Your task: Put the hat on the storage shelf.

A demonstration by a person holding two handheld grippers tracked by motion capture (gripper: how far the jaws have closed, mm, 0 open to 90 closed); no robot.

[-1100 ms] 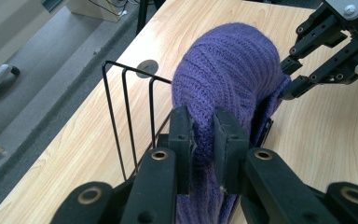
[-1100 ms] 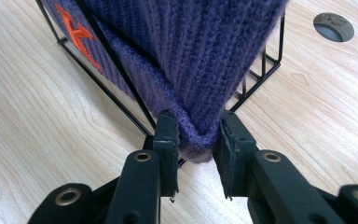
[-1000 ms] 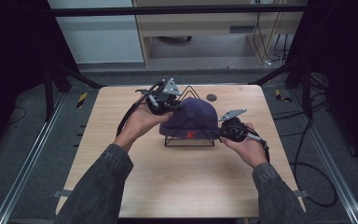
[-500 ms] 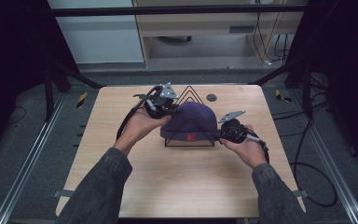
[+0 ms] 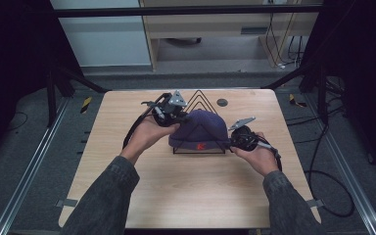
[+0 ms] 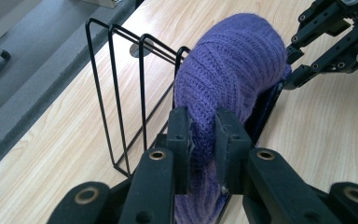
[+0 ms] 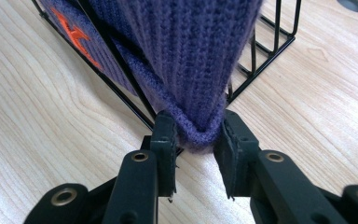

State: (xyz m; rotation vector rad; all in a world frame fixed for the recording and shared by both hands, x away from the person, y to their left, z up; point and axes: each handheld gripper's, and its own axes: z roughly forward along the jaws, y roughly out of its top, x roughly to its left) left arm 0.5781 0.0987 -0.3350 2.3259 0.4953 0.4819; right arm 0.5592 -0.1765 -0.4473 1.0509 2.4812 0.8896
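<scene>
Purple knit beanie [image 5: 200, 128] draped over black wire rack [image 5: 199, 99], left gripper [image 6: 202, 135] and right gripper [image 7: 195, 136] each clamped on its rim; uneven pulling may snag knit or tip the rack.

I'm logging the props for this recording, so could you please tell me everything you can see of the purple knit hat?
The purple knit hat is a ribbed beanie of soft, woolly-looking yarn with a folded cuff bearing a small orange mark. It is draped over the black wire rack on the wooden table, its crown rounded and upward. The left gripper pinches its edge on one side, and the right gripper clamps the cuff on the other.
</scene>
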